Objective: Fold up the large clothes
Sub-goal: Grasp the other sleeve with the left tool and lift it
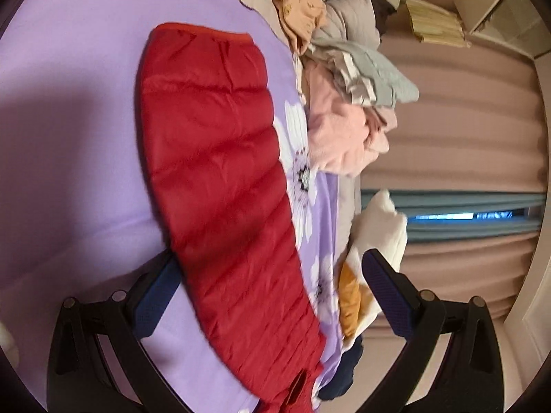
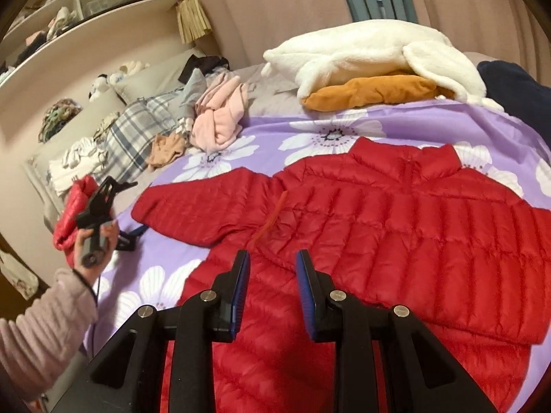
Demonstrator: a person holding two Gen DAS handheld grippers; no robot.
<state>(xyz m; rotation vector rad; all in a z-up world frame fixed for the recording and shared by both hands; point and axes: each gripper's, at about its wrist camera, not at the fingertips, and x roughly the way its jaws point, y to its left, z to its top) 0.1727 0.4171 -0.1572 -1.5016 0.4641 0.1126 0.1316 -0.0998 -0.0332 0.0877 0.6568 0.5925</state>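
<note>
Red jacket (image 2: 396,220), one; two grippers, both empty

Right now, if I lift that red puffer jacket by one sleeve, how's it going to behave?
The red puffer jacket will probably flop and drape, since it lies limp and flat on the purple bedspread. Its quilted, puffy panels suggest it is light for its size. The shiny shell looks slick, so it may slip between the fingers.
</note>
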